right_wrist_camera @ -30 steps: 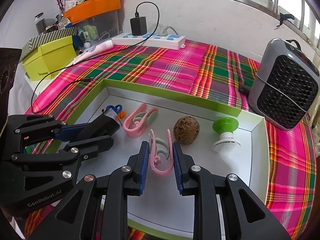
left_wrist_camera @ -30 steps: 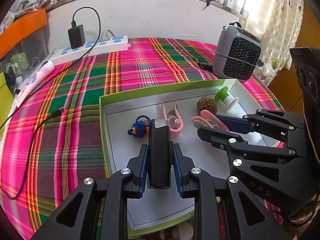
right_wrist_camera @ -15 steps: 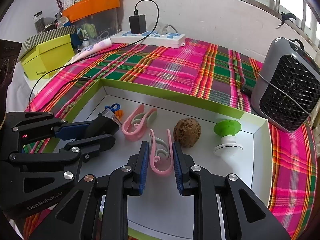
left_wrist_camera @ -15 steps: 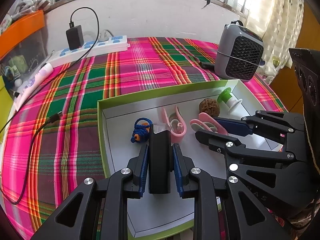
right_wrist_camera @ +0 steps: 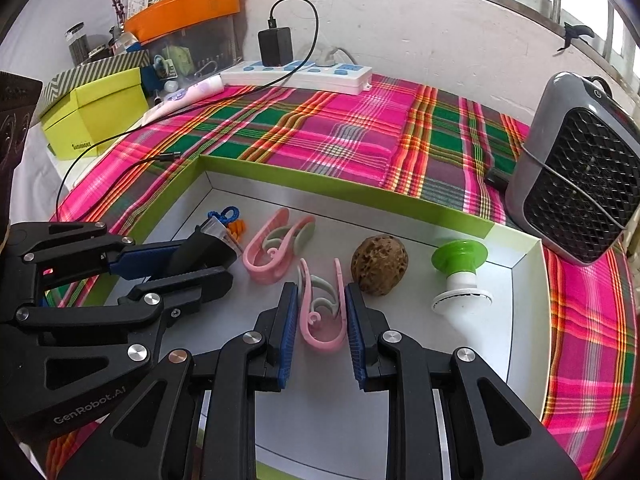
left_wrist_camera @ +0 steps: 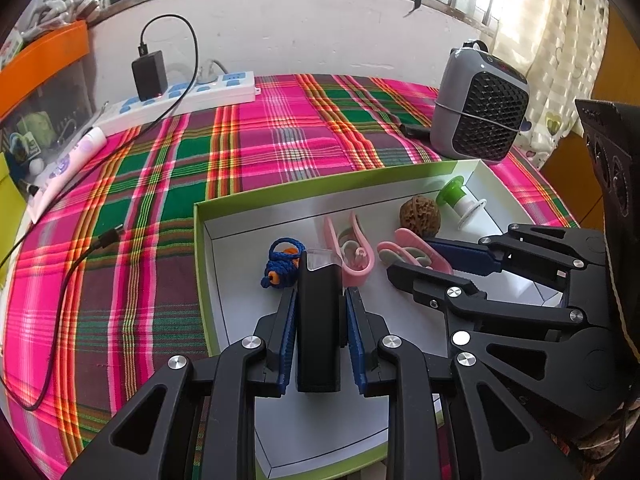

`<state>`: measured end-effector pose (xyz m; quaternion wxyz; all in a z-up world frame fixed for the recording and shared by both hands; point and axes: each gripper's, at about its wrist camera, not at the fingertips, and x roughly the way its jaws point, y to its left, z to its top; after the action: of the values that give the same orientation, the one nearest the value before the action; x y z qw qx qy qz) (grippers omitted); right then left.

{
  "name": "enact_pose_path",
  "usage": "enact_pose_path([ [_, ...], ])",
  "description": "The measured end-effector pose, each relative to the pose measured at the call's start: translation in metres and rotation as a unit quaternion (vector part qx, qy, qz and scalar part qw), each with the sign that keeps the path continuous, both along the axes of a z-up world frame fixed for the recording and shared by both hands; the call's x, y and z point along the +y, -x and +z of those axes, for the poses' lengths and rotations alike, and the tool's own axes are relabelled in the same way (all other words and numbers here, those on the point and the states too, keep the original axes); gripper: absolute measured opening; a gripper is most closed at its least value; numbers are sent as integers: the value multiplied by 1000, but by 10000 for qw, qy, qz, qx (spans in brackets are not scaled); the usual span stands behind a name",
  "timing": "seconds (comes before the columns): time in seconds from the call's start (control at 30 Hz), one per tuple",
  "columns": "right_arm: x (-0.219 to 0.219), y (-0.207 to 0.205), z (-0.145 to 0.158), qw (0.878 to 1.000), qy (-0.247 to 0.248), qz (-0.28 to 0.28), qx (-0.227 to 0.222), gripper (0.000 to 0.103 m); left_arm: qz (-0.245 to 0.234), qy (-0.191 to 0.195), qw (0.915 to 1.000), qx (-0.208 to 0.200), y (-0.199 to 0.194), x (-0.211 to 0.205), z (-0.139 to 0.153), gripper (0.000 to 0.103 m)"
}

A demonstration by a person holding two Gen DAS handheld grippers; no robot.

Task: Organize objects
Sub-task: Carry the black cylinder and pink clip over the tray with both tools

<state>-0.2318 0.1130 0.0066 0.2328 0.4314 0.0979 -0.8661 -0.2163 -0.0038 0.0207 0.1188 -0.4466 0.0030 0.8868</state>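
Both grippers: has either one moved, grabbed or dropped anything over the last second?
Little has changed. The left gripper, shut on the black device, and the right gripper, shut on a pink clip, both drew back slightly over the green box. Nothing was taken or let go. The second pink clip, walnut, green-capped spool and blue cord charm lie as before.

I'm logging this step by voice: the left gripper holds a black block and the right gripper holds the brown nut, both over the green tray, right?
Not quite. The right gripper is shut on a pink clip, not the brown nut, which sits loose in the green tray beside it, as the right wrist view shows. The left gripper does hold the black block over the tray.
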Motion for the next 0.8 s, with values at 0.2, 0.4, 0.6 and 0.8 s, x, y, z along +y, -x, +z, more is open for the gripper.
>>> enact_pose_path([
  [0.2, 0, 0, 0, 10000, 28, -23, -4, 25, 3, -10, 10000, -1, 0, 0, 0, 22],
  [0.4, 1, 0, 0, 10000, 22, -37, 9, 25, 17, 8, 10000, -6, 1, 0, 0, 22],
  [0.6, 2, 1, 2, 9999, 42, -83, 39, 25, 20, -5, 10000, -5, 1, 0, 0, 26],
  [0.8, 4, 0, 3, 9999, 76, -118, 57, 25, 46, -5, 10000, 17, 0, -1, 1, 29],
])
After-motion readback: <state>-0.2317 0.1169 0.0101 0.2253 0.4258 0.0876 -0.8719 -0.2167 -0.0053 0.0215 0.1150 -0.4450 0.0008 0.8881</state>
